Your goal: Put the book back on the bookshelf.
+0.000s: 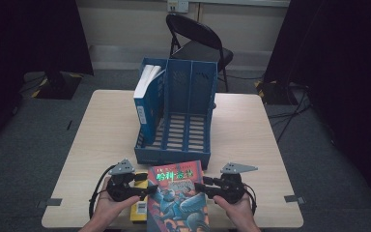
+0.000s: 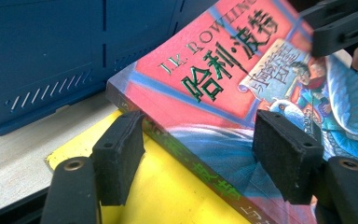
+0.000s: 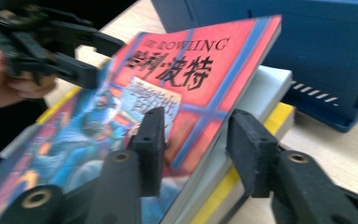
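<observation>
Your left gripper pinches spine edge of red-and-blue book, one pad above cover, one below. Your right gripper straddles opposite edge, jaws partly closed; contact unclear. Book tilted atop yellow book at table's near edge, just before blue file rack.

Each gripper is black, with two foam-padded jaws, a grey three-cornered top plate and a trailing black cable.
</observation>
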